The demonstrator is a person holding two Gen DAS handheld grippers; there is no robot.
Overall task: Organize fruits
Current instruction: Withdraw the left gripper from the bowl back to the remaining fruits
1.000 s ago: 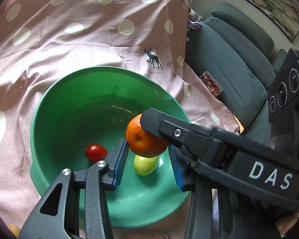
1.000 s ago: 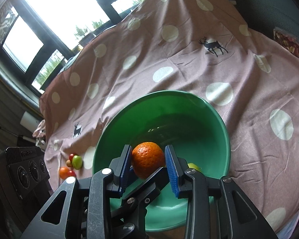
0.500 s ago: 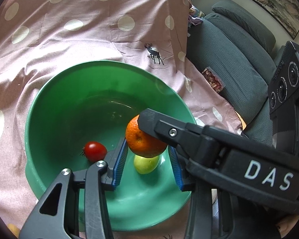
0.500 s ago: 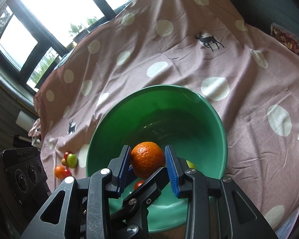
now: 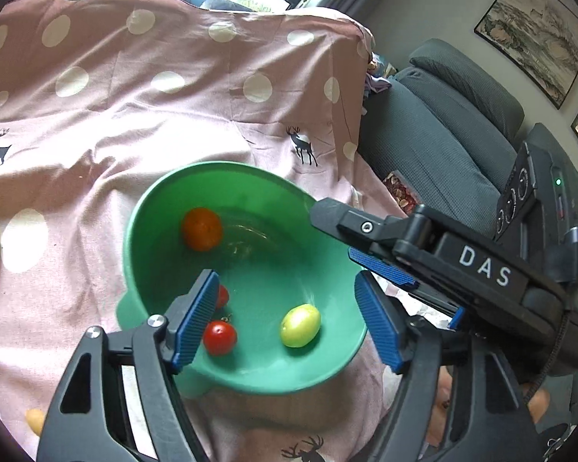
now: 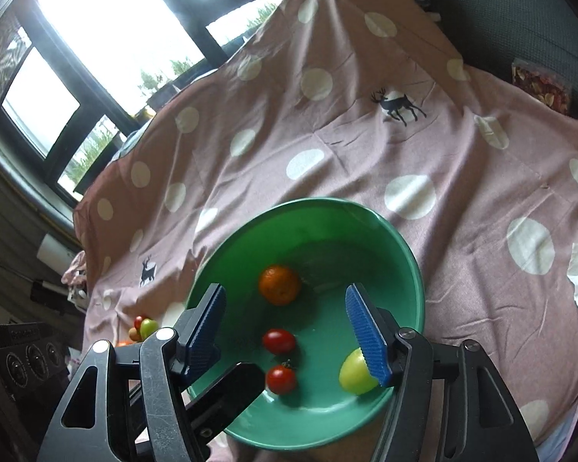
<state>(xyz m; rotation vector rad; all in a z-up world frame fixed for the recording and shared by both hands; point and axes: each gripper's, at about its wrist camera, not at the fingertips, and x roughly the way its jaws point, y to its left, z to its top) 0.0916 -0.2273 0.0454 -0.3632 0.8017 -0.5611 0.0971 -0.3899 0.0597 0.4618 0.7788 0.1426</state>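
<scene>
Orange (image 6: 279,284) lay inside the green bowl (image 6: 400,242), towards its far wall (round, no long axis discernible). Left gripper (image 5: 289,317) and right gripper (image 6: 289,331) jaws had just been opening, nothing between them.

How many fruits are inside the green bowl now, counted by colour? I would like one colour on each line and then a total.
Orange: 1, the orange
Red: 2, tomatoes and
Yellow-green: 1, a small fruit
Total: 4 in the bowl
</scene>
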